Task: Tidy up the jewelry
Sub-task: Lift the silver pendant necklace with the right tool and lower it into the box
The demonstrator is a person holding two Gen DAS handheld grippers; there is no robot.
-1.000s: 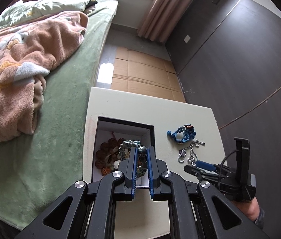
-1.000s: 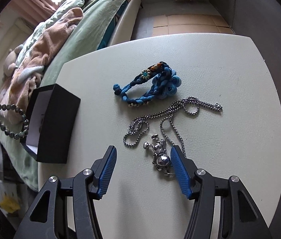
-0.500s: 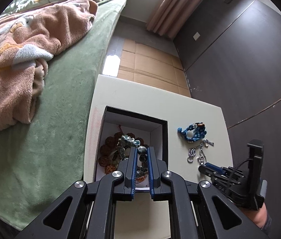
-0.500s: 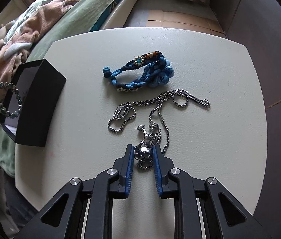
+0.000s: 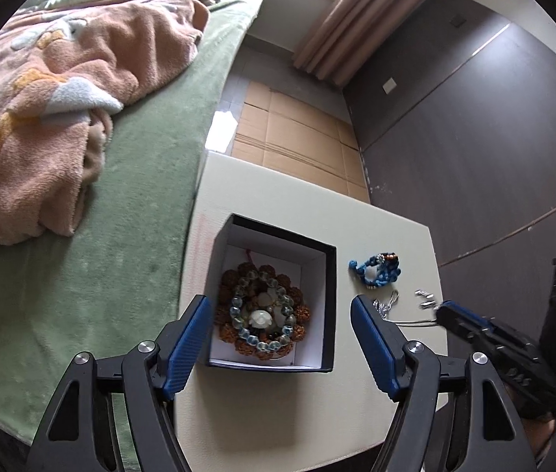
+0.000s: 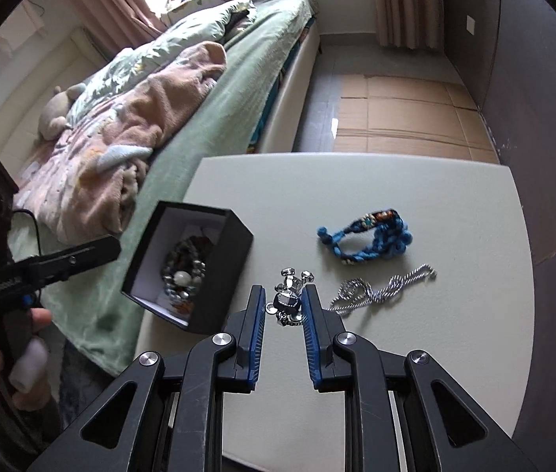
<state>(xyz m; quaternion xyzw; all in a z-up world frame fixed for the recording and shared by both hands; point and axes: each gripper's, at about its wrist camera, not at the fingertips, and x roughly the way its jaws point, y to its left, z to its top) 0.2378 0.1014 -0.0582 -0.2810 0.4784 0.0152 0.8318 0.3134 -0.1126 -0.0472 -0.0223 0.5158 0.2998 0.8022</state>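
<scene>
Since a second ago, left gripper point(image 5: 279, 328) released the pale-bead bracelet point(image 5: 261, 316) into the black square box point(image 5: 329, 295); fingers now spread wide. Right gripper point(image 6: 283, 306) clamped on silver figure pendant point(image 6: 289, 302), lifted, steel chain point(image 6: 380, 289) trailing on the white table point(image 6: 356, 181). Left: chain, blue braided bracelet point(image 6: 368, 238); box sits near the table's bedside edge, open room right.
</scene>
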